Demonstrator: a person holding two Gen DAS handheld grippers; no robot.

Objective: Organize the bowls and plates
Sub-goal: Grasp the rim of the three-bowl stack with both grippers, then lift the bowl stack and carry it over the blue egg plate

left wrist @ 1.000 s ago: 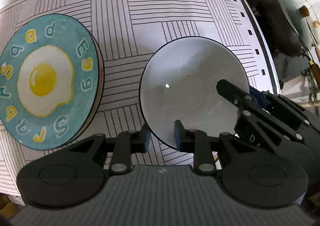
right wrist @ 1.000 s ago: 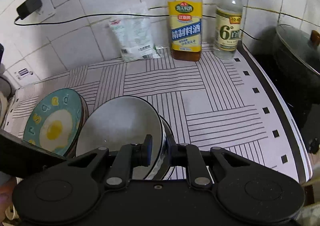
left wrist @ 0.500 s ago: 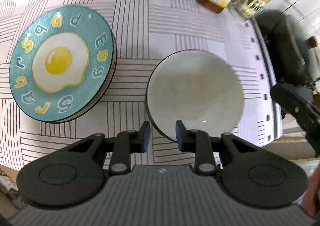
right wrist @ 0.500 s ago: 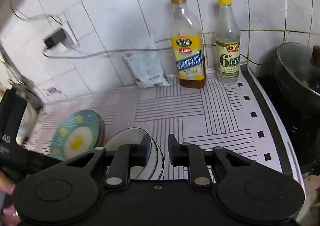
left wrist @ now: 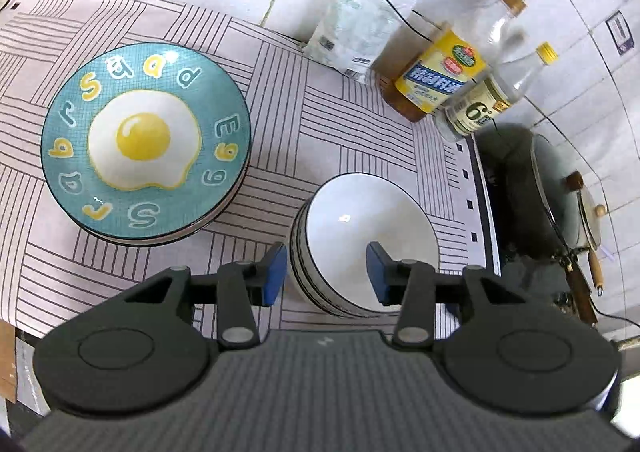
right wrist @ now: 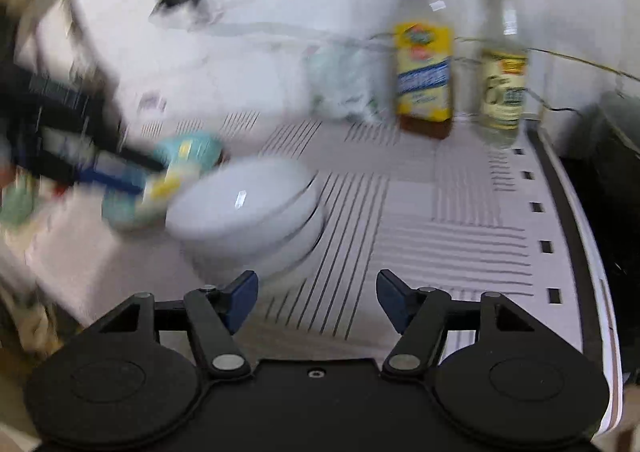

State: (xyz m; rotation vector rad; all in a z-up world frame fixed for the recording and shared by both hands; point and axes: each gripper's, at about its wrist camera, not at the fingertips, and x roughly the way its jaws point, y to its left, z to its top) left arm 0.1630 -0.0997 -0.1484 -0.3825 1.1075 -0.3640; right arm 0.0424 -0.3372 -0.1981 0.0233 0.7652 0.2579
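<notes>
Stack of plates [left wrist: 146,144] sat on the bench [left wrist: 344,140] at left, stacked bowls [left wrist: 366,240] to its right, two bottles [left wrist: 436,80] and a packet [left wrist: 352,36] behind by the wall, pot [left wrist: 540,192] at far right.

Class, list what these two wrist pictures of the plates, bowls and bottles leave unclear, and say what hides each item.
- Plate stack, left wrist view: the top plate covers the lower ones, so no count.
- Bowl stack, left wrist view: near rim sits behind the left gripper.
- Plates, right wrist view: smeared by motion blur.
- Bottle label, right wrist view: text blurred.
- Pot, left wrist view: squeezed at the fisheye edge.
</notes>
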